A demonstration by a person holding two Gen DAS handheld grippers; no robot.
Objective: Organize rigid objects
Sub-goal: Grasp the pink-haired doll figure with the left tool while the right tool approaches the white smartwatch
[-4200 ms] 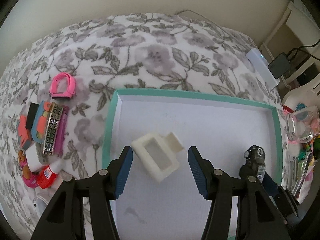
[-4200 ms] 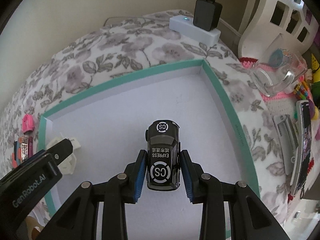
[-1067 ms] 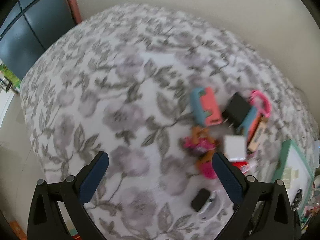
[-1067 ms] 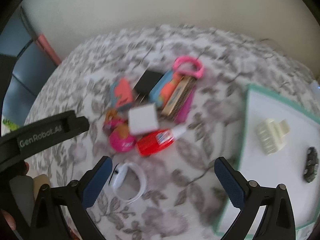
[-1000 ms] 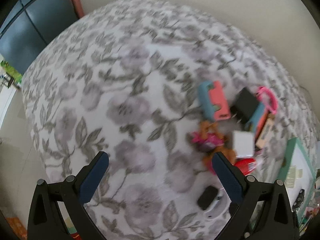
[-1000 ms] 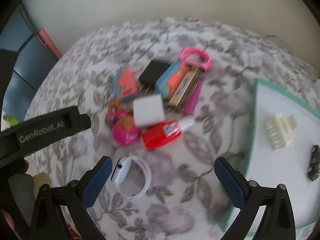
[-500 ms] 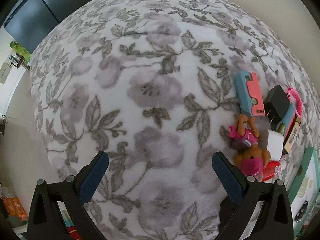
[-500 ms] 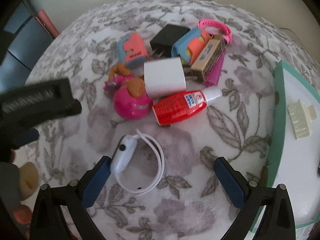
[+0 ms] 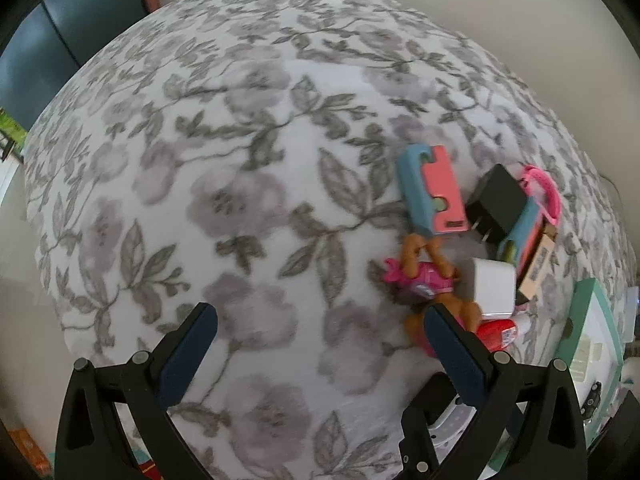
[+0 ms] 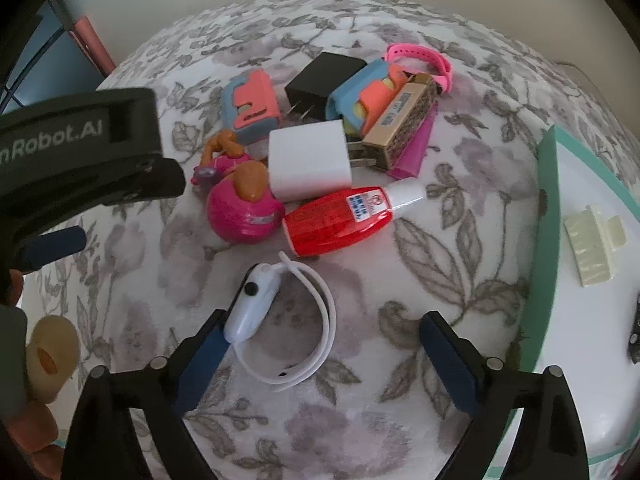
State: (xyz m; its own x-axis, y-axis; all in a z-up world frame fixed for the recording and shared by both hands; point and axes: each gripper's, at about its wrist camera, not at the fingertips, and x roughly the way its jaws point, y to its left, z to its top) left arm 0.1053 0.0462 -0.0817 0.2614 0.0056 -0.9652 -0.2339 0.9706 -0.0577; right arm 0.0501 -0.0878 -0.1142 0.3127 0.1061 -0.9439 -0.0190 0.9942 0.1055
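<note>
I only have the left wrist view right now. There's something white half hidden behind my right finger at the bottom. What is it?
Observer: A white wristband with a small oval pod, lying flat on the floral cloth between the open fingers of the right gripper.
Operator: Is that gripper touching it?
Observer: The pod end sits right against its left fingertip; whether they touch, I cannot tell.
Operator: What's printed on the red thing?
Observer: The red bottle has a white label with blue text, too small to read, and a white cap pointing toward the tray.
Operator: What's in the tray?
Observer: A cream hair claw clip, and a dark object at the frame edge.
</note>
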